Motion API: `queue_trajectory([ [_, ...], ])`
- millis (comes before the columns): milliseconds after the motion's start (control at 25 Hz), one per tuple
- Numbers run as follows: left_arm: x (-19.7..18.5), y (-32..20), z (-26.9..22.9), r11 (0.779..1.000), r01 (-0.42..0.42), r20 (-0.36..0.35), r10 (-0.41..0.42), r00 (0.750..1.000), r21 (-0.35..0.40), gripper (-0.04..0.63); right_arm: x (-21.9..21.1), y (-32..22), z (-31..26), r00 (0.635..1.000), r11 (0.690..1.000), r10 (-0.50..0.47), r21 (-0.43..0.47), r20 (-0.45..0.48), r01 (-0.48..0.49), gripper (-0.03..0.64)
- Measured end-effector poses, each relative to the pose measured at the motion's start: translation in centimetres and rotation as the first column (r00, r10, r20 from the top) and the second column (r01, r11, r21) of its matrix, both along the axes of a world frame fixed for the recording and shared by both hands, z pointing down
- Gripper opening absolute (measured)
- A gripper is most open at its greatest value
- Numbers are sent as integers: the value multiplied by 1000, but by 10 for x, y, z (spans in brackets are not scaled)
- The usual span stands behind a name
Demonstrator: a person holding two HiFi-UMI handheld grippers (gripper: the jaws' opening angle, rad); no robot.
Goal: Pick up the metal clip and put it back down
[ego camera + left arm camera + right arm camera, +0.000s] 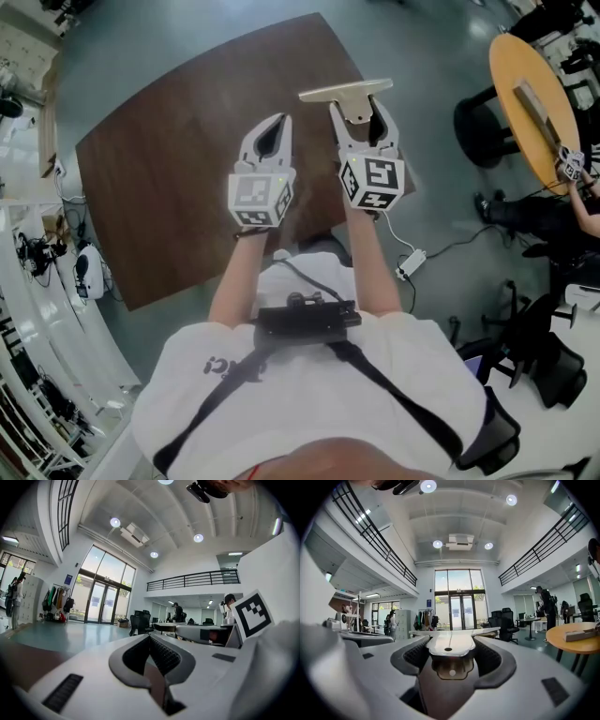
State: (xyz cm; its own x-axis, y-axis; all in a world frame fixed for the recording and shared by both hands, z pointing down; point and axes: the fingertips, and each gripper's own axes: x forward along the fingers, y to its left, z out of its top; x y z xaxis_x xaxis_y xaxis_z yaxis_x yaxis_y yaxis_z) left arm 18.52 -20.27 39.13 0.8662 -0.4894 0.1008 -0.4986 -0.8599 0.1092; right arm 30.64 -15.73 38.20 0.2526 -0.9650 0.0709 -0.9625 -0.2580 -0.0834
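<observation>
Table [169, 178]: dark brown, wood grain. Floor [422, 56]: grey-teal. Left gripper [275, 125] & right gripper [357, 105]: white shells, dark grey ribbed pads, cubes w/ black-and-white square markers. Metal clip [343, 91]: pale cream-silver, w/ bronze-brown lower part in right gripper view. Round table [534, 103]: yellow-orange. Person's shirt [309, 375]: white, black straps.

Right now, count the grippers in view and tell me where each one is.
2. The left gripper hangs over the brown table, fingers together, empty. The right gripper is beside it, shut on the metal clip.
</observation>
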Motion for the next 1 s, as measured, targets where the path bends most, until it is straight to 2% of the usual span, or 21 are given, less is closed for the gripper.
queue_trajectory([
  [280,29,-24,23,999,-22,20,23,1000,-47,14,23,-33,33,999,996,-40,-72,32,42,301],
  [640,54,-68,60,991,-13,33,18,999,-135,14,52,-81,89,996,984,-42,-167,85,56,301],
  [840,69,-93,87,984,1,46,7,999,-179,14,71,-109,128,994,970,-51,-233,93,72,301],
  [1000,76,-118,123,976,9,76,8,997,-219,14,80,-134,176,991,946,-59,-309,121,94,301],
])
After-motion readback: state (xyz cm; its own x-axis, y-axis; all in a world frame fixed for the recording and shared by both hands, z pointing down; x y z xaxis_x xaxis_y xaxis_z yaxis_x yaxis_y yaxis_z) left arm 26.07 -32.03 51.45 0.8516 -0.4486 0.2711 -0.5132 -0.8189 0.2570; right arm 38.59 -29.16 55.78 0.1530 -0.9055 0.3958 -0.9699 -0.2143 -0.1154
